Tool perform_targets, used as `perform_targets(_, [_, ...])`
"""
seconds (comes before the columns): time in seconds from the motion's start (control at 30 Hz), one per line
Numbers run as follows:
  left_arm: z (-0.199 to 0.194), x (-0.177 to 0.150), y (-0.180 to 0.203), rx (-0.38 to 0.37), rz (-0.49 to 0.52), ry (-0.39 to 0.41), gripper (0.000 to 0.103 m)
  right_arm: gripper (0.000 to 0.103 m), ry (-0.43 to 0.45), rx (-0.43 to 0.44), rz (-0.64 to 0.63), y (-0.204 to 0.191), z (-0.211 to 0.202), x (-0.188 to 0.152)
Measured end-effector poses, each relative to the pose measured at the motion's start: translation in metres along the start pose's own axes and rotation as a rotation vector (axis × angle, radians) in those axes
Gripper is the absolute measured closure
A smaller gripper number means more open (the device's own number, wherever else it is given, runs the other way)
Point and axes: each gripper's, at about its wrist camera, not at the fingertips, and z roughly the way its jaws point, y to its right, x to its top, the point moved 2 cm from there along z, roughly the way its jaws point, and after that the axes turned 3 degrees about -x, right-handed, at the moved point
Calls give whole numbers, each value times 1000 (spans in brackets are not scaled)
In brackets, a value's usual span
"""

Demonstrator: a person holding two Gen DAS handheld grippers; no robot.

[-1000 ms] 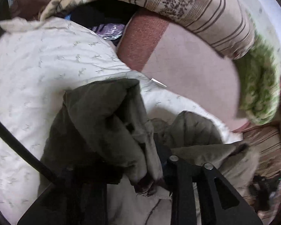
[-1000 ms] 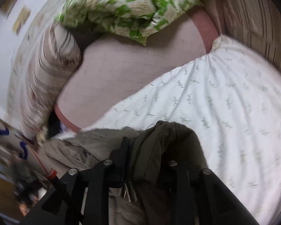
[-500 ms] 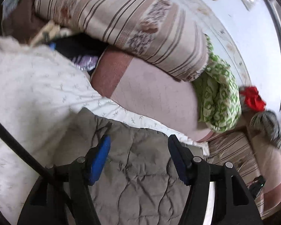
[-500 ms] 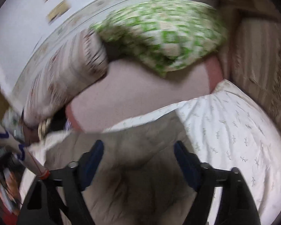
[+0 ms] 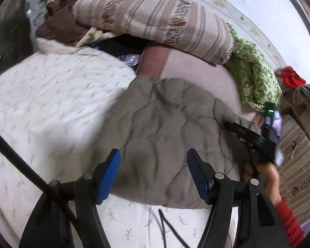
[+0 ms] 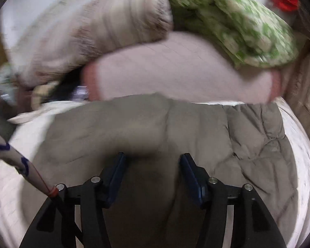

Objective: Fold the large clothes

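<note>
Grey quilted jacket point(image 5: 161, 128) lies on the bed point(image 5: 51, 95); left gripper point(image 5: 153, 165) and right gripper point(image 6: 152, 169) spread, empty. Next, probably pinch an edge to fold.

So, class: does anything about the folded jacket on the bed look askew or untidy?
The jacket lies folded on the white quilt, but its right part is rumpled and creased rather than flat. Both hand-held grippers are open above it, holding nothing.
</note>
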Motion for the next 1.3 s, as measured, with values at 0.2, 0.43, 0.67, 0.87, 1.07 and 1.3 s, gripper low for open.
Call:
perform_targets(0.2, [-1, -4, -26, 31, -12, 58, 37, 41, -25, -143, 101, 40, 72, 23])
perform_targets(0.43, [-3, 0, -45, 67, -22, 74, 37, 39, -20, -203, 77, 41, 93, 35])
perform_targets(0.67, [-11, -1, -65, 142, -75, 88, 37, 39, 39, -127, -45, 4, 10, 49])
perform_targets(0.87, [-20, -4, -81, 207, -85, 88, 37, 39, -32, 60, -115, -73, -10, 25])
perform_targets(1.07, [-36, -2, -87, 257, -78, 151, 37, 32, -45, -140, -245, -123, 55, -4])
perform_targets(1.3, [-29, -2, -90, 242, -96, 126, 37, 31, 9, -150, -269, -120, 16, 0])
